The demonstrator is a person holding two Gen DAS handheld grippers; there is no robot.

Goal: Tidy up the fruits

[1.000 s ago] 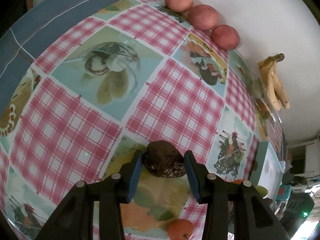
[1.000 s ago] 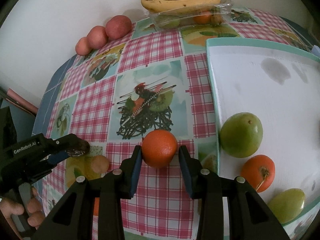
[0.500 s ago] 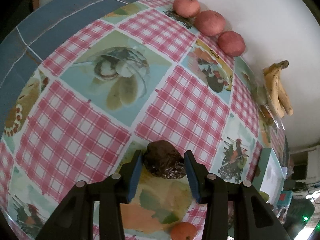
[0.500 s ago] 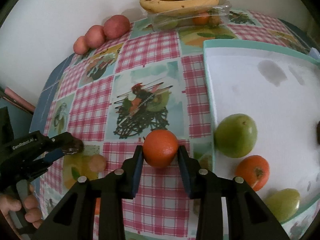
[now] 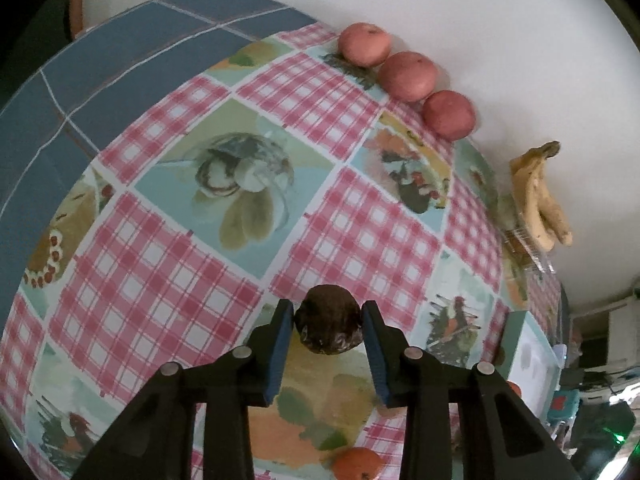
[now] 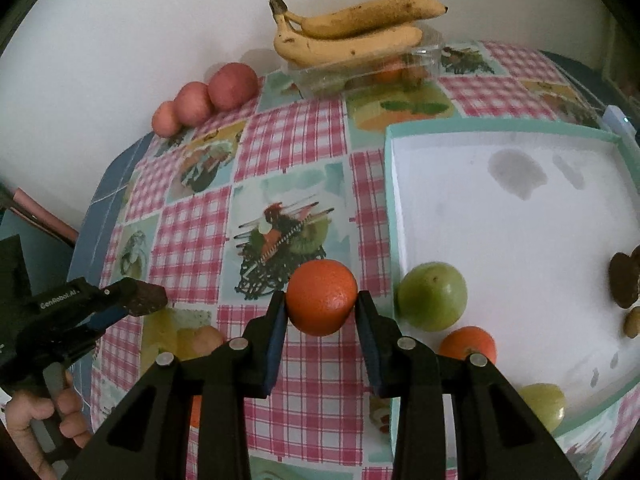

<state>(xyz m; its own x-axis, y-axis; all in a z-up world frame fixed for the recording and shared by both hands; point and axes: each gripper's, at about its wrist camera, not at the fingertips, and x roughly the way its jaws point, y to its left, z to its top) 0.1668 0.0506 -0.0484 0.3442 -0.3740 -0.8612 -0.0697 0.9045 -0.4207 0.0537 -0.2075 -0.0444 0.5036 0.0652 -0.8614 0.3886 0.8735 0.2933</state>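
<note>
Left tool pinches a dark brown wrinkled round fruit above the checkered desk. Right tool pinches a round orange, the white teal-rimmed tray just right. Neither shows a long axis.

Reading "GenRobot.AI" in small white letters along the black body of the left gripper, seen in the right wrist view. Finding no other legible text, label, number or sign on anything else in either view.
</note>
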